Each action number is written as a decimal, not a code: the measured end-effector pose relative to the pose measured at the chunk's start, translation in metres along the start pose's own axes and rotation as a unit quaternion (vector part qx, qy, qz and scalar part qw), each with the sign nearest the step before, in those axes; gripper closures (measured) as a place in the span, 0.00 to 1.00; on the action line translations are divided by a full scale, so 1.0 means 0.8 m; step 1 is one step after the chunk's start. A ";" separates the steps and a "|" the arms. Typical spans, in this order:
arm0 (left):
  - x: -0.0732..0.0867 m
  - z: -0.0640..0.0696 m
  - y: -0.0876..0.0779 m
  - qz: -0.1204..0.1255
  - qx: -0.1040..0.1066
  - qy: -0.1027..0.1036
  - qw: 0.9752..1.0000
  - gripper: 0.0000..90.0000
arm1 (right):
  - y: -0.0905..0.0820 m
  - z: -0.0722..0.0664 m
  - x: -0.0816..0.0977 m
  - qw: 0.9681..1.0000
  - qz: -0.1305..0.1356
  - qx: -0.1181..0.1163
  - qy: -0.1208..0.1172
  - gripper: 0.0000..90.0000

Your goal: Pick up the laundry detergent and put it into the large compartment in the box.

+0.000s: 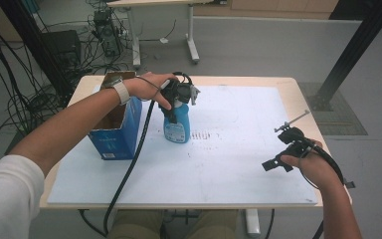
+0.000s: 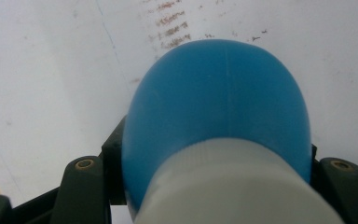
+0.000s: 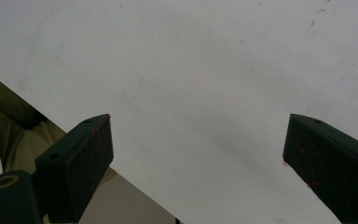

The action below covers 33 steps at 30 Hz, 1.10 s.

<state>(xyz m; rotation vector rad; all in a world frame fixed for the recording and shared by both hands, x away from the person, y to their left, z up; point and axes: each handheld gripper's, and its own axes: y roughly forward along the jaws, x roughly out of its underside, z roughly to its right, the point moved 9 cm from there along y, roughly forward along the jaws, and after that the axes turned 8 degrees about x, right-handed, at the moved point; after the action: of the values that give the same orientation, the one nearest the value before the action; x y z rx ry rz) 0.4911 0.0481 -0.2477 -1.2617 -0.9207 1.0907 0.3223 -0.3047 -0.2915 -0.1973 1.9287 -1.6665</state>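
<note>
- The white board [image 1: 229, 169] covers most of the wooden table [image 1: 298, 87], and a thin strip of wood shows along the far and right edges.
- There's loads of bare board between the two hands, and the middle and near side are wide open.
- The left side is tighter: an open blue carton [image 1: 117, 127] stands near the board's left edge, with the blue bottle [image 1: 177, 124] just beside it to the right.
- The bottle stands upright on the board, long axis vertical, pale cap end up. In the left gripper view you're looking straight down its shoulder [image 2: 219, 102], with some scuff marks [image 2: 170, 30] on the board past it.
- The left gripper [image 1: 179, 94] comes down onto the top of the bottle, jaws clamped on either side just under the cap, so it's got a proper hold of it.
- The cable [image 1: 134, 154] from that gripper trails back across the board to the near edge.
- The right gripper [image 1: 291, 144] sits near the board's right edge, well apart from the bottle. Its jaws are spread wide with nothing between them, just bare board [image 3: 205, 93] and the near edge of it running diagonally underneath.
</note>
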 end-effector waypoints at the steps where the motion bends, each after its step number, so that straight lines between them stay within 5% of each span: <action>1: 0.000 0.000 0.000 -0.001 0.000 0.000 1.000 0.43 | 0.000 0.000 0.000 1.000 0.000 0.000 0.000 0.09; 33: -0.002 0.001 -0.001 -0.004 -0.001 -0.014 1.000 0.43 | -0.003 0.000 0.006 1.000 0.002 0.002 0.002 0.09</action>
<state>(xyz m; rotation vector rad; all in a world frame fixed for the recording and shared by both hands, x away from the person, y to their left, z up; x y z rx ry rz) 0.4900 0.0469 -0.2471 -1.2463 -0.9465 1.1035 0.3178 -0.3075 -0.2906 -0.1875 1.9271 -1.6694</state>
